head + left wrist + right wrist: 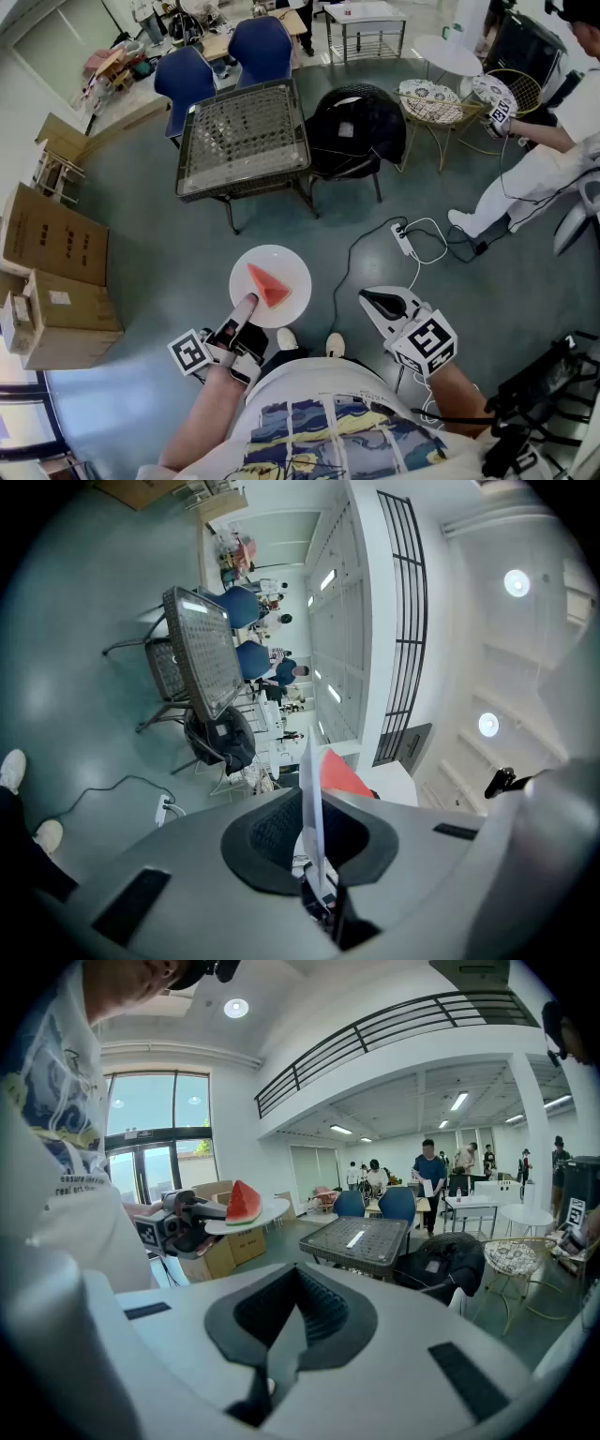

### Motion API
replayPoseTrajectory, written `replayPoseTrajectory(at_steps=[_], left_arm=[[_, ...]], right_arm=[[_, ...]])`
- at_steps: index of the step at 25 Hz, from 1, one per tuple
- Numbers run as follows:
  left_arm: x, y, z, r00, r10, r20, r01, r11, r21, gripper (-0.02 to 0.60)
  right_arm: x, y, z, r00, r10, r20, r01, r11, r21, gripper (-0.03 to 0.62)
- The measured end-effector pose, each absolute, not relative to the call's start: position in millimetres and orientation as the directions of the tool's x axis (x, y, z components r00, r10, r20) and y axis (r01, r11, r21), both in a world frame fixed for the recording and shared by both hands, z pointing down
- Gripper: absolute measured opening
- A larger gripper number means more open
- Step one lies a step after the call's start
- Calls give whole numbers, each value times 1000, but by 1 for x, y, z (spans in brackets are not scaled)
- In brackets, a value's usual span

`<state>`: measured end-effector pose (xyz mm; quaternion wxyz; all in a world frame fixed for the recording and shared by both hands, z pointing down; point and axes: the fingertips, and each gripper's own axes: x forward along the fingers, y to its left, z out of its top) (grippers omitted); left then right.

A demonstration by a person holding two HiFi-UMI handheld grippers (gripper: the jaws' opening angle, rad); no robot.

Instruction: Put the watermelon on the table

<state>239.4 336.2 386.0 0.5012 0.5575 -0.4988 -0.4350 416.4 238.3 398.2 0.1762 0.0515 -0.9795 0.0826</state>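
Observation:
A red watermelon wedge lies on a round white plate held above the grey floor. My left gripper is shut on the plate's near rim. In the left gripper view the plate shows edge-on between the jaws, with the wedge beyond it. The right gripper view shows the wedge, the plate and the left gripper from the side. My right gripper hangs to the right of the plate, shut and empty. The square mesh-topped table stands ahead, apart from the plate.
A black chair stands right of the table, with two blue chairs behind it. Cardboard boxes sit at the left. A power strip with cables lies on the floor. A person in white stands by a round wire side table.

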Motion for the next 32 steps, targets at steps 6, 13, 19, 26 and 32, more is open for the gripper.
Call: replayPoseTrajectory(at_steps=[6,13,19,26,32], left_arm=[[245,348,385,113,-993,15,-122,2,993,26],[244,360,380,93,-995,30,-129,17,992,26],[215,384,384,69,-997,28,-134,19,991,26],[157,401,385,75,-997,-1,-117,-10,993,26],[78,423,382,72,-997,-24,-112,-32,993,26]], right_arm=[[423,246,399,-935,-55,350,-114,982,-149,9],[420,253,399,-939,-32,342,-97,980,-174,9],[389,267,394,-944,-31,329,-79,988,-135,11],[319,293,386,-948,-33,317,-71,991,-110,17],[227,315,380,-938,-58,343,-90,993,-79,75]])
